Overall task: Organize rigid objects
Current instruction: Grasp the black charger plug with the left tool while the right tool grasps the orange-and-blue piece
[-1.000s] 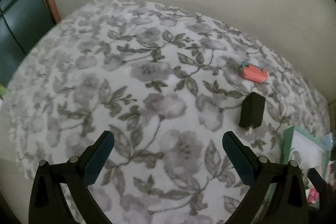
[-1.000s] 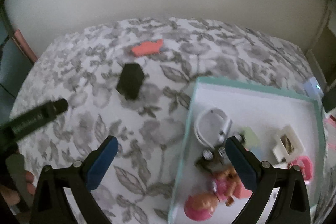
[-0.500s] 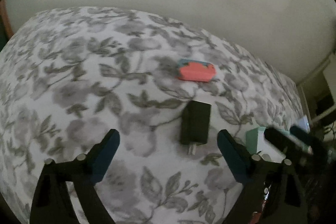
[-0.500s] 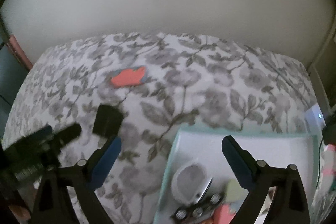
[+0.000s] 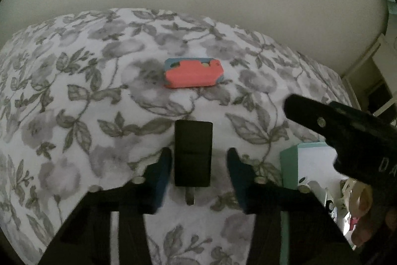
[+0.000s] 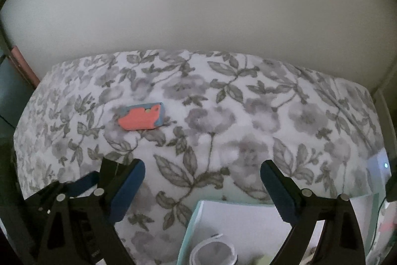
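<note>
A black charger block (image 5: 193, 153) with metal prongs lies on the flowered bedspread (image 5: 99, 103). My left gripper (image 5: 199, 155) straddles it and its jaws are closing. The left pad sits against the block's side, and a strip of cloth still shows between the block and the right pad. A pink and blue block (image 5: 193, 72) lies farther back, also visible as the pink block (image 6: 141, 117) in the right wrist view. My right gripper (image 6: 202, 170) hangs open over bare cloth, just right of the left gripper's fingers (image 6: 84, 183). One of the right gripper's fingers (image 5: 320, 121) shows at the right of the left wrist view.
A mint-rimmed box (image 6: 192, 220) with a white floor stands at the near right, holding a white ring (image 6: 213, 250) and other small items. The box's corner (image 5: 289, 165) is beside my left gripper. A pale wall rises behind the bed. A person's fingers (image 5: 364, 232) show at bottom right.
My left gripper came forward to the black charger and narrowed its jaws around it. My right gripper drew off the box's contents toward the bedspread and now hangs next to the left one.
</note>
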`<state>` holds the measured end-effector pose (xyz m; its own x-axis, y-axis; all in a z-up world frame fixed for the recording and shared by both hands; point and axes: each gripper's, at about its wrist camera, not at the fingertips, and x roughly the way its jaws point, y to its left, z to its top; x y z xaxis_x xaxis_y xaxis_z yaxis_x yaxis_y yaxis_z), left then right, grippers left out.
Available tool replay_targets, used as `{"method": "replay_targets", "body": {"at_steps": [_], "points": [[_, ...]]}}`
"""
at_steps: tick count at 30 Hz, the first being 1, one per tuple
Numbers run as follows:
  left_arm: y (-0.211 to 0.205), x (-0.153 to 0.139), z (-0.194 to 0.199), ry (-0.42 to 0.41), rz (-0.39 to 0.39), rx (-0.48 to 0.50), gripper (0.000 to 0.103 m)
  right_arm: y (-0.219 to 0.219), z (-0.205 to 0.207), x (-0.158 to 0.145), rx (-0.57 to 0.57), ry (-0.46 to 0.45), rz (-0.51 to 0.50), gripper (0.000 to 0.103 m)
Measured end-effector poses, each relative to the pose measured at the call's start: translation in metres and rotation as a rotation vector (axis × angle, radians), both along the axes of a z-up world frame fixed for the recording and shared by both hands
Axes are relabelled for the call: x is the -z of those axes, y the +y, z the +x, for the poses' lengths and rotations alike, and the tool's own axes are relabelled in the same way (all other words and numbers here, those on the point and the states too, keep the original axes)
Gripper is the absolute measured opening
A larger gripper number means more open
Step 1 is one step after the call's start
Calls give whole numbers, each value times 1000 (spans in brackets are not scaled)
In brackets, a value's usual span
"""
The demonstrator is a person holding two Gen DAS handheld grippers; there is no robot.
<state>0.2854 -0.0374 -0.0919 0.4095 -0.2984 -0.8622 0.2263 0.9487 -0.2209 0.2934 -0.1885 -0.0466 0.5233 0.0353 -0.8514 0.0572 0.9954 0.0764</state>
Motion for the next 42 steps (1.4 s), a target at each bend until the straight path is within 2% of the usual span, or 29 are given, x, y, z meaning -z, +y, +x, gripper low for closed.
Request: {"method": "replay_targets", "body": {"at_steps": [1, 7, 12, 21, 27, 29, 30, 35, 42], "points": [[0, 0, 0, -5, 1, 1, 32, 1, 4, 2, -2, 5, 12, 96], [17, -4, 1, -40, -15, -1, 31, 12, 24, 6, -20, 3, 63, 96], [53, -11, 8, -78, 7, -76, 30, 31, 44, 13, -45, -1, 78, 96], [110, -1, 20, -75, 1, -176, 30, 73, 79, 37, -77, 16, 100, 95], [116, 3, 22, -85, -1, -173, 30, 94, 95, 54, -78, 44, 55, 88], [115, 4, 22, -86, 2, -169, 30, 99, 96, 58, -82, 48, 11, 81], [115, 4, 22, -87, 3, -168, 30, 100, 96, 59, -82, 49, -13, 73], [114, 3, 20, -71, 11, -170, 30, 101, 93, 60, -76, 45, -30, 73], [108, -13, 3, -46, 13, -172, 30, 84, 65, 43, -42, 39, 56, 73]]}}
